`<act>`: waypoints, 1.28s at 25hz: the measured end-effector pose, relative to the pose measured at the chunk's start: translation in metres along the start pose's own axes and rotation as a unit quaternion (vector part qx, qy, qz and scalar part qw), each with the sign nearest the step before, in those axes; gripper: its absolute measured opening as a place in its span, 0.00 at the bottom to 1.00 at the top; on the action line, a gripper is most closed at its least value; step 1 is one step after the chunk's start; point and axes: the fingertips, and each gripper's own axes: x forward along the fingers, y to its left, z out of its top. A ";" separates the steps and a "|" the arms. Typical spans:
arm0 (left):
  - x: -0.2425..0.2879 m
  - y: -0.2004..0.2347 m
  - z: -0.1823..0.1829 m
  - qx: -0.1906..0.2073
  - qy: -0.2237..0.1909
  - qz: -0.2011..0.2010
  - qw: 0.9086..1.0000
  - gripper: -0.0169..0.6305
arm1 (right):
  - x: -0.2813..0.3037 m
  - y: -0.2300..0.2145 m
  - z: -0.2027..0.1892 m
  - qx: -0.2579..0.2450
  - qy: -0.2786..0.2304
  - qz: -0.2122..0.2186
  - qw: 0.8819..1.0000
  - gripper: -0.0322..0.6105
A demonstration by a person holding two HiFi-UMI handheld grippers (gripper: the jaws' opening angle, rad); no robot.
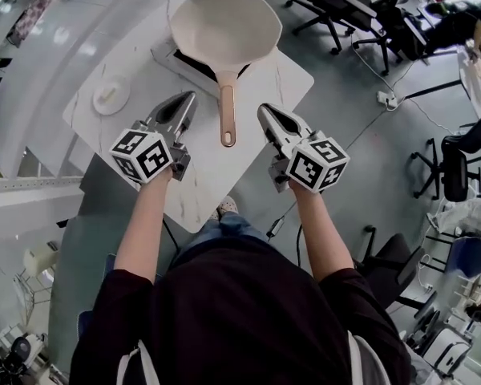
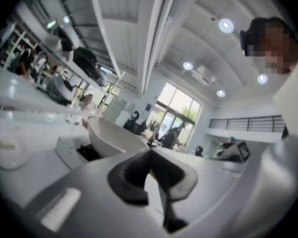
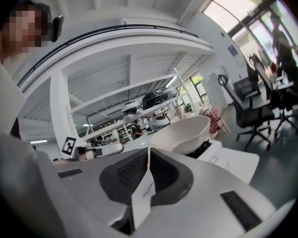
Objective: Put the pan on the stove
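Left tool [image 1: 187,99] and right tool [image 1: 265,111] (both closed, empty) held forward.

Shows only dark corners of the stove [image 1: 191,61] from under the pan [image 1: 224,26] in the head view, loses the pan's handle [image 1: 227,111] behind the left gripper [image 2: 150,155] in the left gripper view, and leaves the item on the round white dish [image 1: 122,106] too small to identify.
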 end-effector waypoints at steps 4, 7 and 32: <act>-0.022 -0.030 0.025 0.107 -0.016 0.068 0.992 0.04 | -0.024 0.023 0.032 -0.099 -0.048 -0.071 0.991 0.09; -0.040 -0.058 0.038 0.175 -0.020 0.110 0.978 0.04 | -0.043 0.043 0.048 -0.151 -0.075 -0.108 0.980 0.09; -0.151 -0.153 0.066 0.265 -0.089 0.243 0.929 0.04 | -0.108 0.158 0.062 -0.278 -0.139 -0.089 0.946 0.08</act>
